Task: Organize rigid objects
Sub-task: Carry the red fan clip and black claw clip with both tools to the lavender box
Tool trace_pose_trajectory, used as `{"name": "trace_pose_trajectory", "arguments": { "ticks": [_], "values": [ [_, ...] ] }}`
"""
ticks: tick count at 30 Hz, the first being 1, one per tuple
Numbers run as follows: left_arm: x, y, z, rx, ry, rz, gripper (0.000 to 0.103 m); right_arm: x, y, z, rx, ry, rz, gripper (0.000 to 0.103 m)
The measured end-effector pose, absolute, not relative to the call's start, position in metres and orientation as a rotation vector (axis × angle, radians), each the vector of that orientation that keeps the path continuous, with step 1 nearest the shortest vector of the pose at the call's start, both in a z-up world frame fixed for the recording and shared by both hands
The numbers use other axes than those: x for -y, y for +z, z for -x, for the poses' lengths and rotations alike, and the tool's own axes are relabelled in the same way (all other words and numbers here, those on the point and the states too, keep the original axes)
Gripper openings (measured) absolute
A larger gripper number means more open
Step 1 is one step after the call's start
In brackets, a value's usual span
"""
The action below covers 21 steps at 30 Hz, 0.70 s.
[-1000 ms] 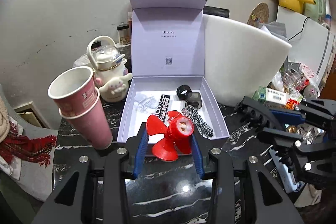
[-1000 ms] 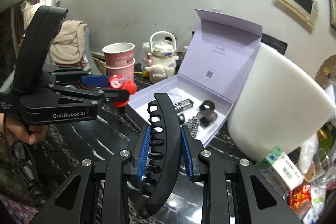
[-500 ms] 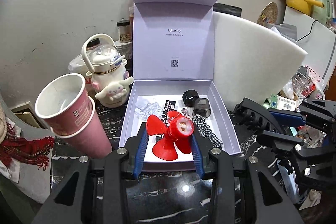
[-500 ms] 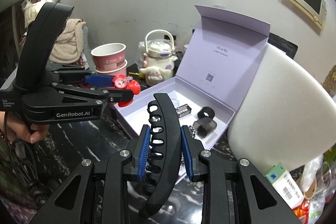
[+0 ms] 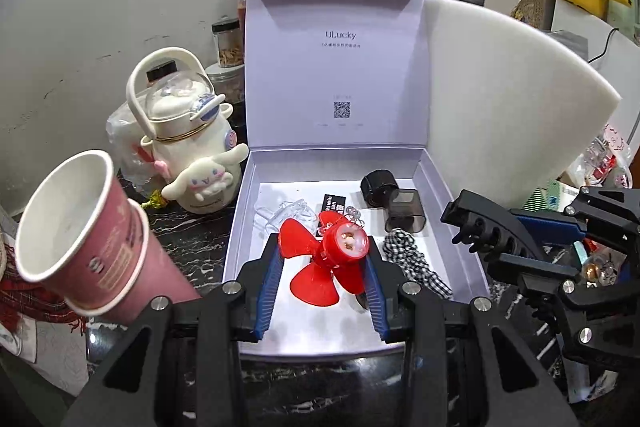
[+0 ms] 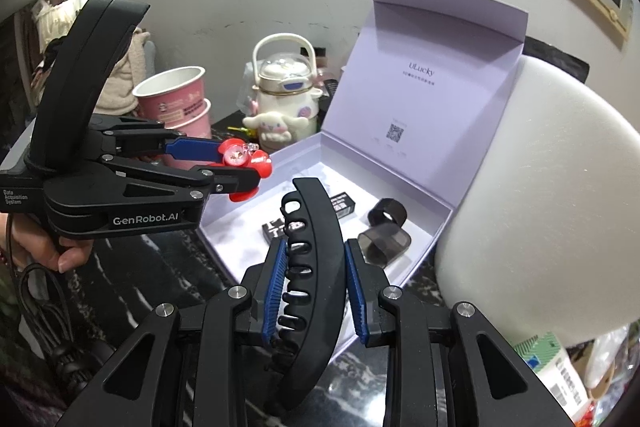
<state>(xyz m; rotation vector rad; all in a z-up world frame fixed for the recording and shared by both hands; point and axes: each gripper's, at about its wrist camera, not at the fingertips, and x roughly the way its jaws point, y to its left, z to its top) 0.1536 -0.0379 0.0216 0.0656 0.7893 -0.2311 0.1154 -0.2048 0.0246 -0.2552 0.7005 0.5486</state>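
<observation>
Black marble-veined desk [image 5: 192, 239] crowded with household things

An open lilac gift box [image 5: 430, 183] sits mid-desk; left of it stand a cream character kettle [image 5: 188, 147] and stacked pink paper cups [image 6: 176, 103]. A white foam block [image 5: 512, 99] stands just right of the box, with jars [image 5: 228, 43] behind near the wall.

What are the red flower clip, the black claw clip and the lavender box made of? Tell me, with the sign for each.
Red flower clip in the left tongs: glossy molded plastic, going by its shine and a clear, gem-like center.
Black claw clip in the right tongs: semi-gloss rigid plastic, with molded teeth and slots.
Lavender box: matte paperboard, probably, with creased lid folds and printed text.
</observation>
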Motion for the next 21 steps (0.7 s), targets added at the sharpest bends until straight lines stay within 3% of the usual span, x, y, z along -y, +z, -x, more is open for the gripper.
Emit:
{"name": "trace_pose_trajectory", "arguments": {
  "ticks": [21],
  "values": [
    [0.045, -0.004, -0.218, -0.780, -0.208, -0.127, 0.038, 0.199, 0.006, -0.182, -0.727, 0.513, 0.259, 0.029]
  ]
}}
